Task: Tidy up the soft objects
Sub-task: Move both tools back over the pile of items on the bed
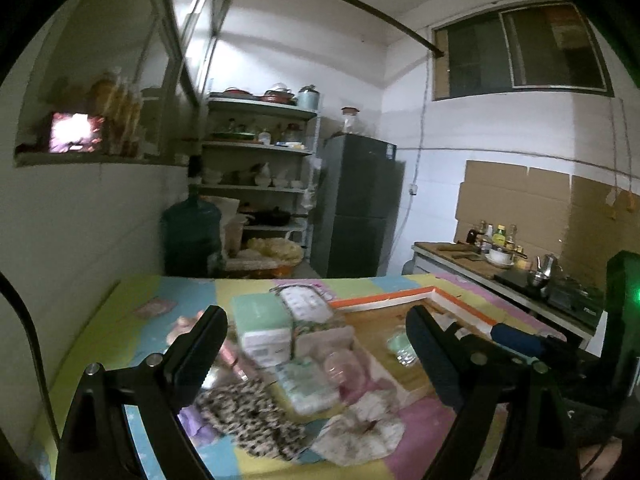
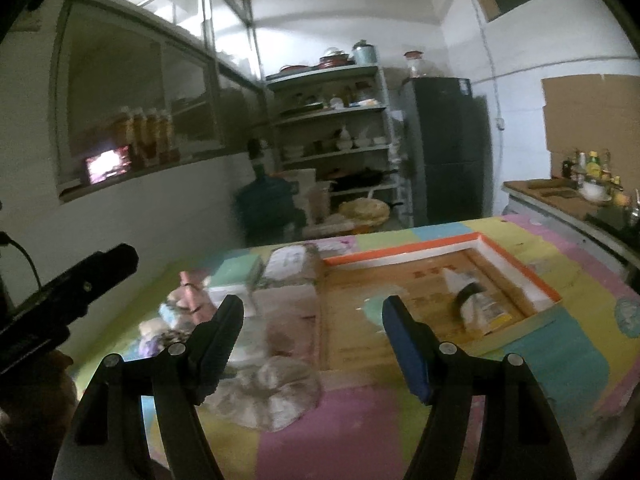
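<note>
A pile of soft things lies on the pastel mat: a leopard-print cloth (image 1: pixel 256 420), a pale floral scrunchie (image 1: pixel 360 432) that also shows in the right wrist view (image 2: pixel 272 392), tissue packs (image 1: pixel 308 384) and a mint-and-white box (image 1: pixel 264 324). A shallow cardboard tray with an orange rim (image 2: pixel 516 264) sits to the right and holds a small packet (image 2: pixel 476 308). My left gripper (image 1: pixel 320 344) is open above the pile. My right gripper (image 2: pixel 312 336) is open above the pile's right edge, empty.
The table stands against a white wall on the left. Behind it are a blue water jug (image 1: pixel 192 232), a loaded shelf rack (image 1: pixel 260 168) and a dark fridge (image 1: pixel 360 204). A counter with bottles and a kettle (image 1: pixel 508 252) runs along the right.
</note>
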